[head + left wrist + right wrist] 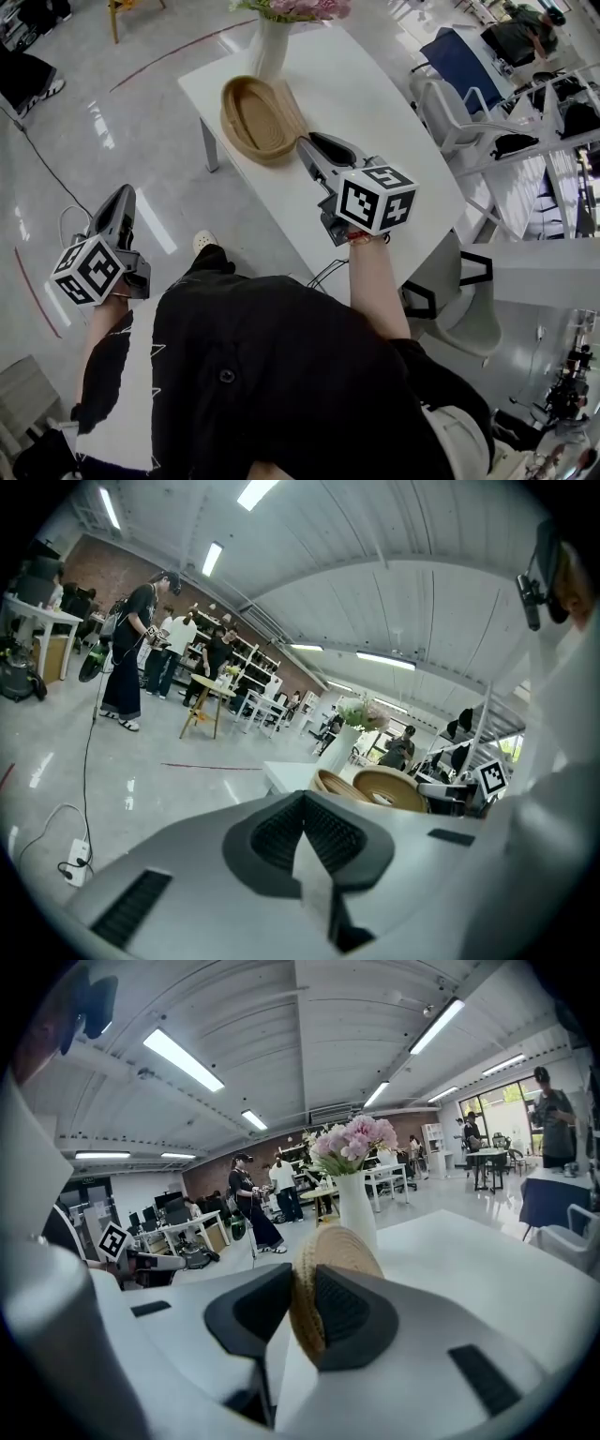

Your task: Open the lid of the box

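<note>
A woven oval box with its lid [258,120] sits near the left edge of the white table [375,103]. My right gripper [307,147] reaches it from the near side, jaws shut on the lid's rim. In the right gripper view the woven lid [333,1251] stands edge-on between the pads of that gripper [305,1312]. The left gripper view shows the lid [401,789] raised and tilted beside the box [336,786]. My left gripper [120,199] hangs over the floor left of the table; its jaws [302,803] meet with nothing between them.
A white vase of pink flowers [267,42] stands just behind the box, also visible in the right gripper view as the vase [356,1208]. Chairs [450,112] line the table's right side. A cable [66,220] lies on the floor. People stand far back [127,653].
</note>
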`<move>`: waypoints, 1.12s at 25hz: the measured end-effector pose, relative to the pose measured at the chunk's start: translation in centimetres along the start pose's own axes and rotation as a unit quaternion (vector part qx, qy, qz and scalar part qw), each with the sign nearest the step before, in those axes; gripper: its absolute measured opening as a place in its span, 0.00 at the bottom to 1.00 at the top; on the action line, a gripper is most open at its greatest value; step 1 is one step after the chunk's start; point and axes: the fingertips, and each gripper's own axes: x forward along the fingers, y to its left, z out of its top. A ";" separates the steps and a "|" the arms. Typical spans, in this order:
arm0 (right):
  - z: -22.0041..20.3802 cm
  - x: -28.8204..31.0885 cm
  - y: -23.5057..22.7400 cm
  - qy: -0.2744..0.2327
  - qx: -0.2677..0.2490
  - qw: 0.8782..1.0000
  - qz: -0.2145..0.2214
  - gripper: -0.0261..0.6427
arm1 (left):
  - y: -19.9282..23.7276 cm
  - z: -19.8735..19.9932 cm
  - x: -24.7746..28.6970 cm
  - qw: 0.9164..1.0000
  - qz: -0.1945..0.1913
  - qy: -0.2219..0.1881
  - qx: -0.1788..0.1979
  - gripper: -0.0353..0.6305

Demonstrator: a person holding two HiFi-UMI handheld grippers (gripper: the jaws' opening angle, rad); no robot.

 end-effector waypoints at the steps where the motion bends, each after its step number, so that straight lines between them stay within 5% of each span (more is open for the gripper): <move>1: -0.1 -0.2 0.0 -0.001 0.000 1.000 -0.001 0.17 | -0.1 -0.2 -0.1 1.000 -0.001 0.000 0.001 0.07; 28: -2.6 -6.5 1.2 -0.018 0.005 1.000 -0.017 0.17 | -3.9 -3.2 -5.4 1.000 -0.005 -0.024 0.002 0.07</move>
